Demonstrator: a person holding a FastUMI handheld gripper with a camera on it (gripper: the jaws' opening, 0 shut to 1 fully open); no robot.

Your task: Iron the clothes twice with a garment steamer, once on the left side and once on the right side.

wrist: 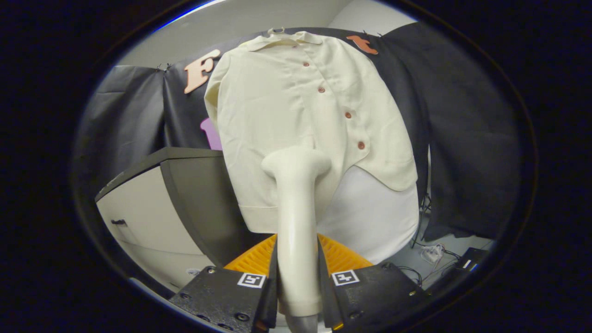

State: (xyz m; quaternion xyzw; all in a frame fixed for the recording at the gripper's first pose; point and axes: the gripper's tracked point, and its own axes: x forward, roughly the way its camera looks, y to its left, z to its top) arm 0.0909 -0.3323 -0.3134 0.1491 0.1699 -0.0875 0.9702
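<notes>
Right up front, the claw (297, 282) is clamped on the handle of the cream plastic garment steamer (296, 217), both fingers pressing its sides. The steamer's head sits at the lower left panel of the cream button-up shirt (296, 106), which hangs on a hanger over a white board (370, 217). Biggest risk imo: the smooth handle twisting in that grip. Next, the head snagging and bunching the hem. Smallest: clipping the dark-topped cabinet (185, 203).

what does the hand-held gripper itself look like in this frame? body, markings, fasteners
The hand-held gripper shows two dark, blocky finger housings, matte and angular, each with a square black-and-white fiducial tag near its inner edge. Round screws dot the tops. No cable on the gripper is visible.
</notes>
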